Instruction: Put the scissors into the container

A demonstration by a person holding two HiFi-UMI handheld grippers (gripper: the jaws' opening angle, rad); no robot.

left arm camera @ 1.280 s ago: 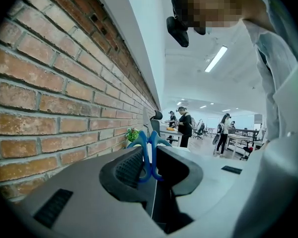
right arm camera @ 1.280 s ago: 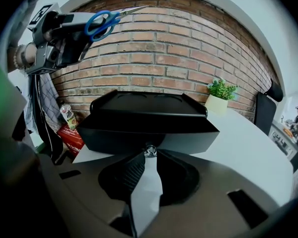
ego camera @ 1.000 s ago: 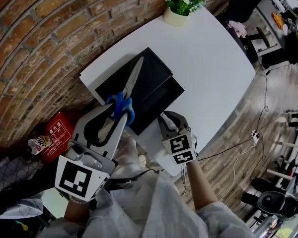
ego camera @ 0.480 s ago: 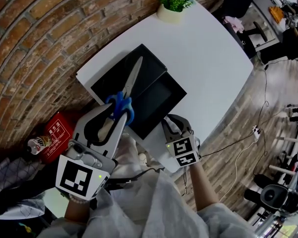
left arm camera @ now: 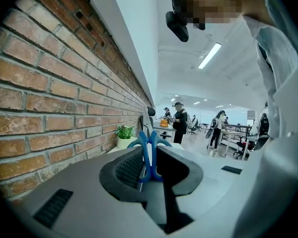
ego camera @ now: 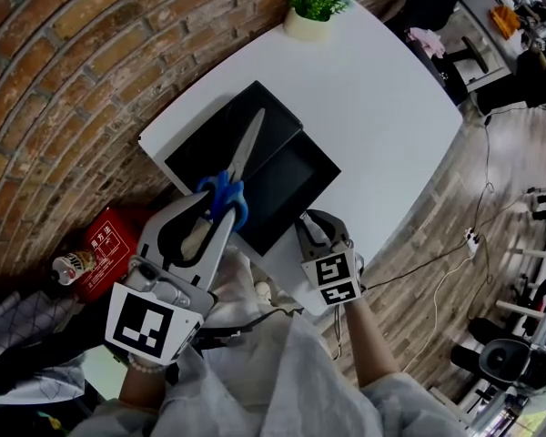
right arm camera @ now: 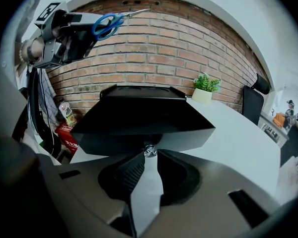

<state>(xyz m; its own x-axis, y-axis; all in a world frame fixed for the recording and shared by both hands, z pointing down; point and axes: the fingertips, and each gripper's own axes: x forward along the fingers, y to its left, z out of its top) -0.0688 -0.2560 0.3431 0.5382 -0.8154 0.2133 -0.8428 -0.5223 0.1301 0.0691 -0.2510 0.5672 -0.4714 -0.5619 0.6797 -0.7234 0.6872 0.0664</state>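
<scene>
Hovering still, left tongs (ego camera: 207,217) hold scissors (ego camera: 243,153) seemingly over container (ego camera: 296,182).

It was an open-plan office or lab. A brick wall (ego camera: 55,80) ran at nine o'clock of the white counter (ego camera: 382,107). People (left arm camera: 179,122) stood among desks under ceiling strip lights (left arm camera: 212,55), with an office chair (right arm camera: 252,105) and wood floor (ego camera: 437,217) at three o'clock.

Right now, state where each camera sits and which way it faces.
Head view: on the person's head, steeply down at the white table and black container; shows sleeves, left gripper holding scissors, right gripper.
Left gripper view: on the left gripper, along the brick wall toward the potted plant; its jaws shut on the scissors.
Right gripper view: low at the table edge, facing the container; shows its jaws.
Shared: head and right gripper views both show the scissors.
</scene>
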